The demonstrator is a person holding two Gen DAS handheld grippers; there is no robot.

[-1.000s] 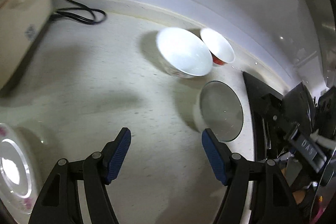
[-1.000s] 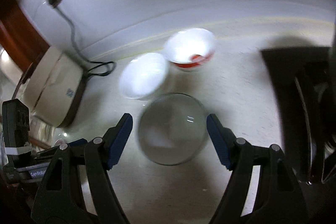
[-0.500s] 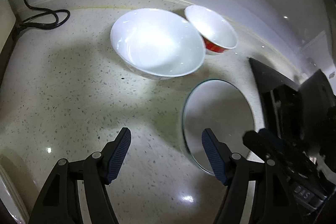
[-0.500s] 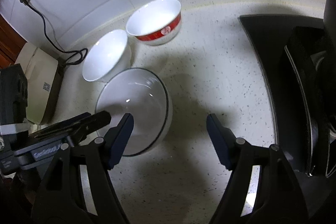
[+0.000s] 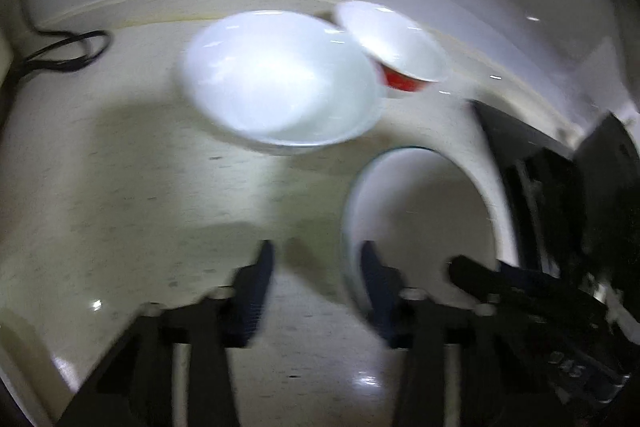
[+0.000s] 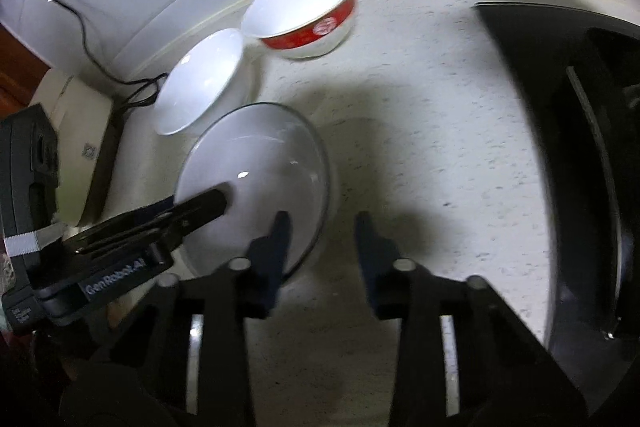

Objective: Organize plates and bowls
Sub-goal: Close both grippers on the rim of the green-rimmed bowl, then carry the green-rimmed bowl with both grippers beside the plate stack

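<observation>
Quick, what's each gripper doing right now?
Left gripper: open, jaws have just been closing astride the dark-rimmed bowl's rim, not yet clamped.
Right gripper: likewise, astride its other side.

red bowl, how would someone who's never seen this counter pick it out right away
Follow the pale speckled counter back to where it meets the white wall. Three bowls cluster there, and the red bowl is the one nearest the wall, next to the white bowl and beyond the glass bowl. It alone has a red band with white markings around its outside.
</observation>
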